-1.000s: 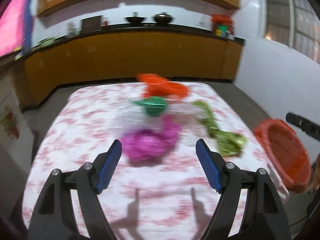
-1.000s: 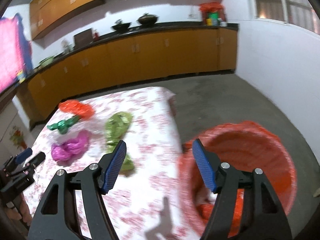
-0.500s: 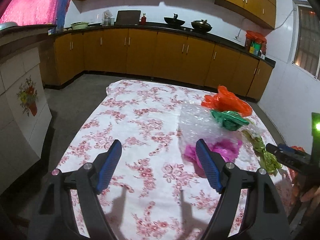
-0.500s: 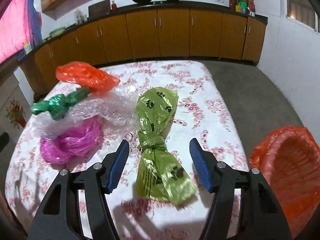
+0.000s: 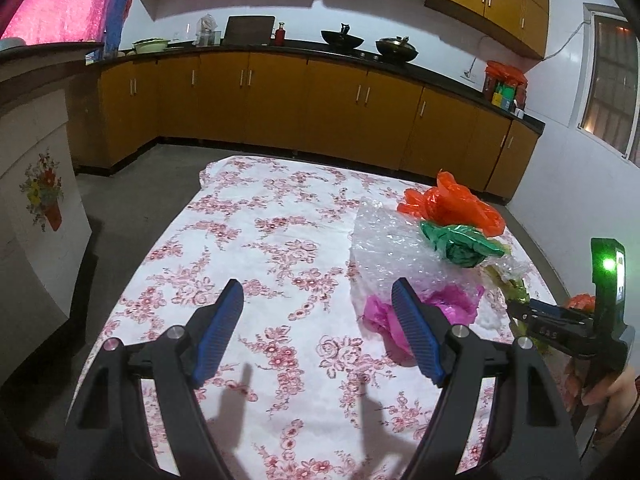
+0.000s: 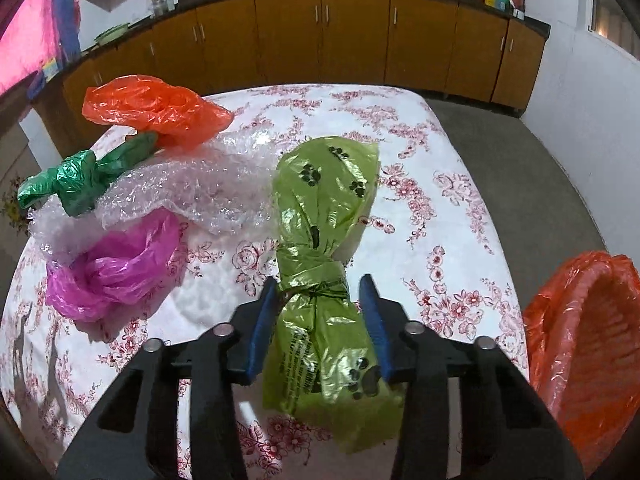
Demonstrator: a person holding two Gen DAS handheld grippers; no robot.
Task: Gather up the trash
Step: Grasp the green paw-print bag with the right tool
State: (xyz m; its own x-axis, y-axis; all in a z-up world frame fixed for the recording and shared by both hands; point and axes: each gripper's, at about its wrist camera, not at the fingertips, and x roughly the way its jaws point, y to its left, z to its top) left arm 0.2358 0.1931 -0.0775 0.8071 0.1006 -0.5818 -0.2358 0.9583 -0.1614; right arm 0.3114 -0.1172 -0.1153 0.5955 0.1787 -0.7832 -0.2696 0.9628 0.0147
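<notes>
A lime-green paw-print bag [image 6: 324,216] lies on the flowered tablecloth [image 6: 440,208]. My right gripper [image 6: 320,292] has its jaws around the bag's knotted middle, close on both sides; the pads look to be touching it. Left of it lie a pink bag [image 6: 112,268], clear bubble wrap [image 6: 192,188], a dark green bag [image 6: 76,180] and an orange bag [image 6: 156,110]. My left gripper [image 5: 318,300] is open and empty above the tablecloth [image 5: 260,240], left of the pink bag [image 5: 380,316]. The right gripper's body shows at the far right of the left wrist view [image 5: 560,326].
An orange-lined bin [image 6: 588,344] stands off the table's right edge. Wooden cabinets [image 5: 320,108] and a counter with pans run along the far wall. A white cabinet with a flower picture [image 5: 36,216] stands left of the table.
My right gripper has moved down and forward onto the lime-green bag and its jaws have narrowed around it. My left gripper has swung left, off the pink bag.
</notes>
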